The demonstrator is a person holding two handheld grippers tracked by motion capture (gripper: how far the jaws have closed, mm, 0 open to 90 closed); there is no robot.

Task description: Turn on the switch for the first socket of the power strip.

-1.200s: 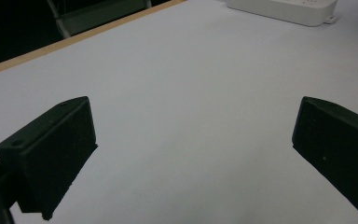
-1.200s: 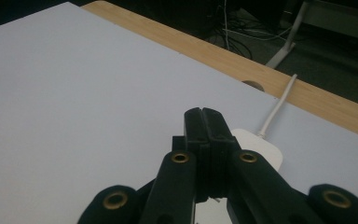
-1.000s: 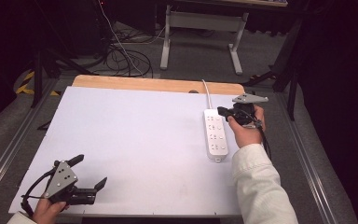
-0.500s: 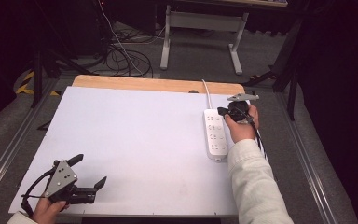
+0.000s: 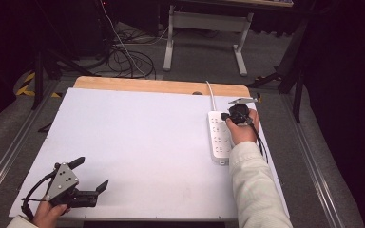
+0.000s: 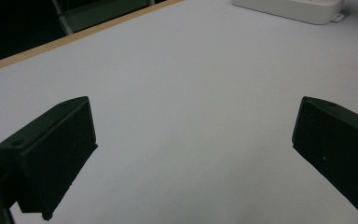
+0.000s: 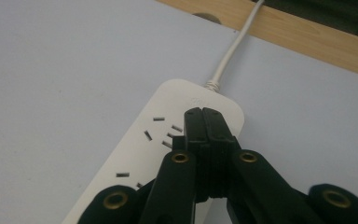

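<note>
White counter [image 5: 138, 142] surface is mostly bare, wooden strip along the far edge. Since a second ago the right claw [image 7: 203, 114] has advanced to the cord end of the power strip [image 5: 218, 137], jaws together over its sockets; probable intent: pressing or probing. Left claw [image 5: 89, 174] unchanged, jaws apart, near the front edge. Ample free room lies between them.

White-topped bench [image 5: 138, 142] with a bare wooden strip along the far edge. Lying flat on it near the right side: a white power strip [image 5: 217, 137], long axis running front to back, its white cord [image 5: 211, 97] leading off over the wooden strip.
</note>
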